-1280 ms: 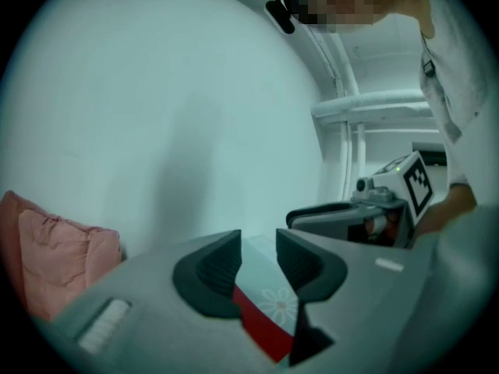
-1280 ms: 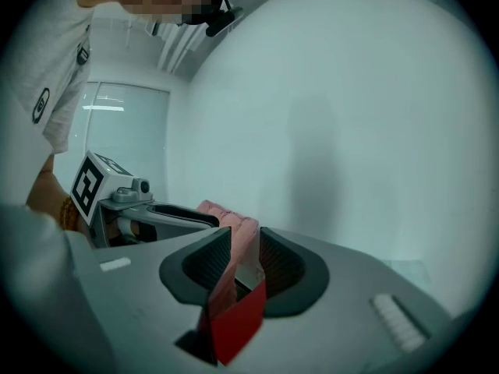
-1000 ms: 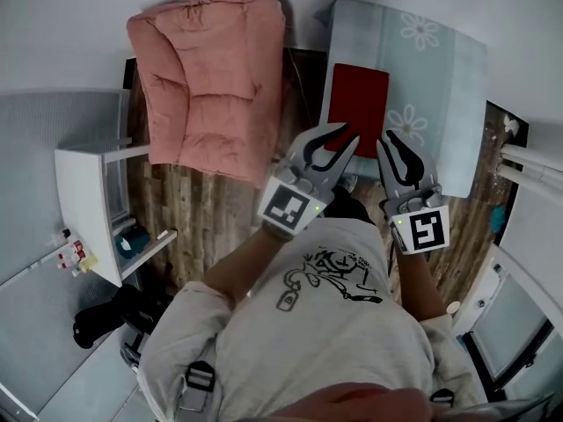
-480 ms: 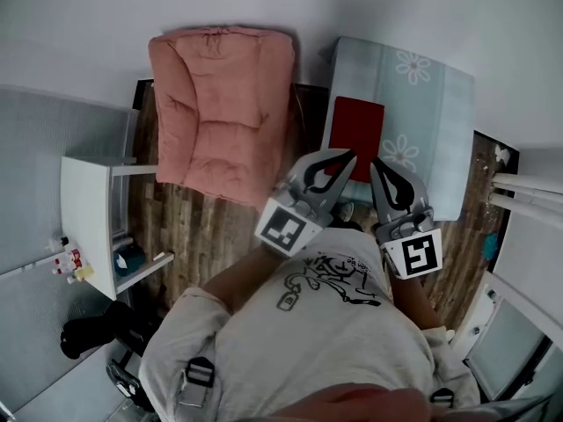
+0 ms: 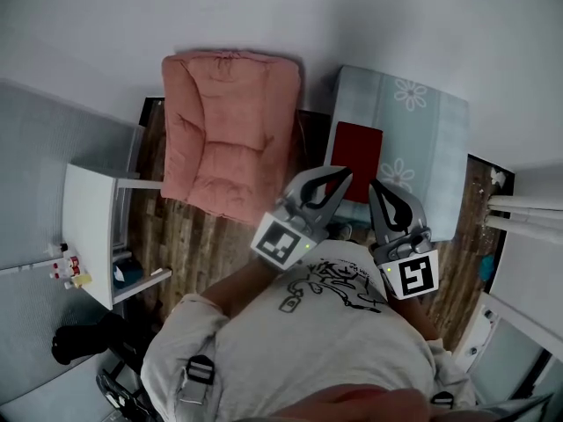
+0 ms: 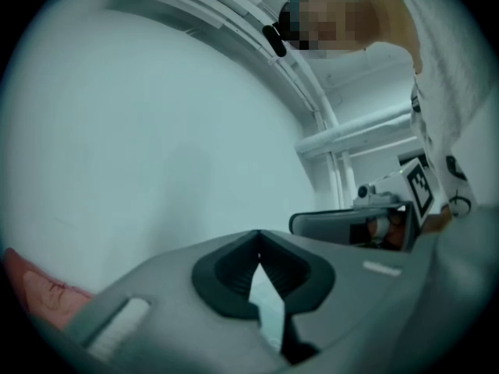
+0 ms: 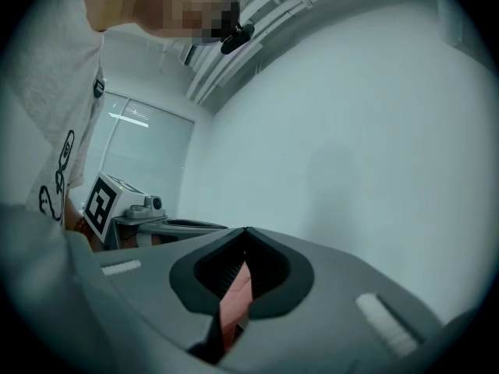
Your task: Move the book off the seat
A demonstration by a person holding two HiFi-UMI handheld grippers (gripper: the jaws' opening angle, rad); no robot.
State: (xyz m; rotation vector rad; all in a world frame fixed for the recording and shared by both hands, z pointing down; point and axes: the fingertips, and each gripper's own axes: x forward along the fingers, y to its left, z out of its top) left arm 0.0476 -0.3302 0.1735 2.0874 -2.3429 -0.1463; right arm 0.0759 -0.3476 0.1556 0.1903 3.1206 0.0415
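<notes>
The left tool (image 6: pixel 259 236), jaws pressed together at the tips, faces a pale wall (image 6: pixel 156 131).

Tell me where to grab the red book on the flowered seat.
Probably its near short edge, coming in from the person's side. The book lies flat on the seat, so only a thin edge can be pinched, and that one lies nearest.
</notes>
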